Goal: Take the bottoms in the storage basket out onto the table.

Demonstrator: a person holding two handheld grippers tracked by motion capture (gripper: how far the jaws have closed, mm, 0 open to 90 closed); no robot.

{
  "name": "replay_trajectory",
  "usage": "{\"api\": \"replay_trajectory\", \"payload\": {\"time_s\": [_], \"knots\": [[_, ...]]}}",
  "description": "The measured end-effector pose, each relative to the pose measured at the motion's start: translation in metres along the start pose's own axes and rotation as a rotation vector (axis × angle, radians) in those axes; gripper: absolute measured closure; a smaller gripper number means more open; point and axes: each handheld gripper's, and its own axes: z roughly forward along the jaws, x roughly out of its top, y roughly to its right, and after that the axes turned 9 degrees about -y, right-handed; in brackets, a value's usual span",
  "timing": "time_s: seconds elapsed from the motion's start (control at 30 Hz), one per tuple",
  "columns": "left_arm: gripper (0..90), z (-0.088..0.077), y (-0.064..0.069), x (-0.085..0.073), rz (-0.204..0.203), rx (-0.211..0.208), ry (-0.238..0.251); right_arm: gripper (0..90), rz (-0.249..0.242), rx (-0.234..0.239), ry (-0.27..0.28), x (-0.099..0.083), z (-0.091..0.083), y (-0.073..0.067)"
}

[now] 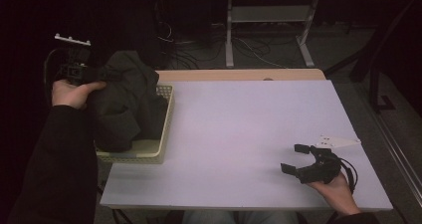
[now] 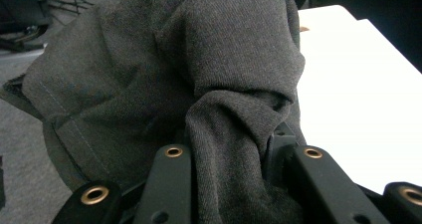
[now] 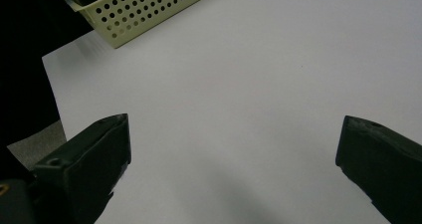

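gripping the cloth (image 1: 124,102) with my left gripper (image 1: 94,74), jaws clamped on a fold, rest bunched in the basket (image 1: 166,114). right gripper (image 1: 293,159) gapes idle. best to lift slow so nothing snags.

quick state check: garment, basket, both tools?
dark grey garment: bunched, pinched in the left tool, lower part lying in the basket
yellow perforated basket: upright at the table's left edge, holding the garment
left tool: shut on the garment, fabric between its jaws
right tool: open, nothing between its jaws, over the white table
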Motion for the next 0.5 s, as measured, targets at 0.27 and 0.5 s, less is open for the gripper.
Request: {"api": "replay_trajectory", "payload": {"time_s": [0.27, 0.5], "knots": [[70.1, -0.011, 0.011, 0.014, 0.056, -0.014, -0.014, 0.5, -0.001, -0.001, 0.002, 0.000, 0.000, 0.000], [70.0, -0.021, 0.020, 0.024, 0.101, -0.054, -0.008, 0.5, 0.000, 0.001, 0.000, 0.000, -0.001, 0.000]]}}
